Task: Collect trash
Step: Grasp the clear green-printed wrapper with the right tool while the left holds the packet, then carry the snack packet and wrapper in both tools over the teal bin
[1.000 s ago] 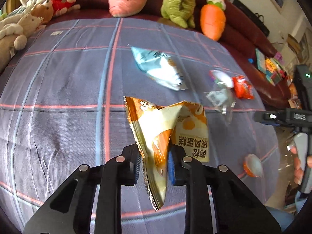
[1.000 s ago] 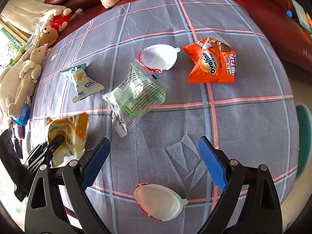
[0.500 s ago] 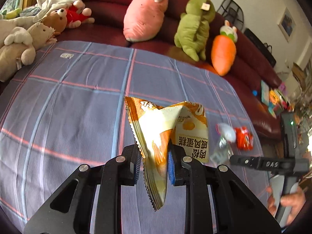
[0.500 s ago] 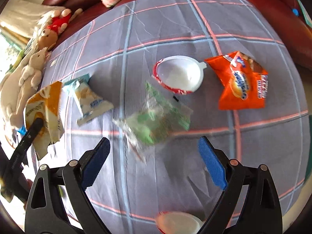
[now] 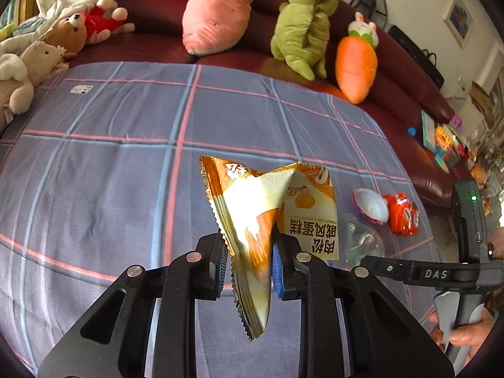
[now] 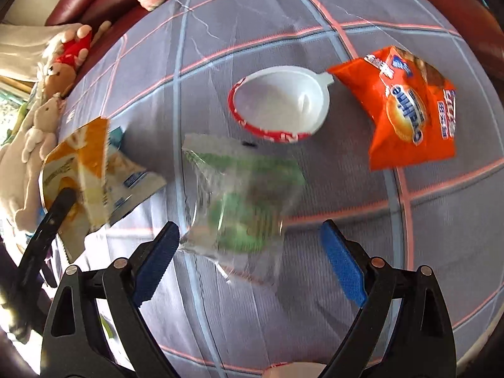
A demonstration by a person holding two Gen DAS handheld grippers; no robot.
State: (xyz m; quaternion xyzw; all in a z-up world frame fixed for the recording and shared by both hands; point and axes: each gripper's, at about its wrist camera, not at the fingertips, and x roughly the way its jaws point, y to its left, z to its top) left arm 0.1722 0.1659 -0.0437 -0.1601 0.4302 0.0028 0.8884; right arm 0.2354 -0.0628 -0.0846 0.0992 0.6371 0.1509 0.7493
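Dark red leather sofa [image 5: 151,44] spans 10 to 2 o'clock behind the plaid-covered table [image 5: 94,163]. White wall [image 5: 419,3] with framed picture [image 5: 458,19] at 2 o'clock.

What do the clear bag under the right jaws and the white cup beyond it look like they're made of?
Clear bag: thin see-through plastic film with green print, crinkled and glinting, though blurred. White cup: smooth, glossy moulded plastic by its look, with a red-printed rim and a small tab.

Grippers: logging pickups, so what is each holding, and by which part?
Left gripper pinches the yellow wrapper at its lower middle. Right gripper holds nothing; its closing fingers straddle the clear wrapper.
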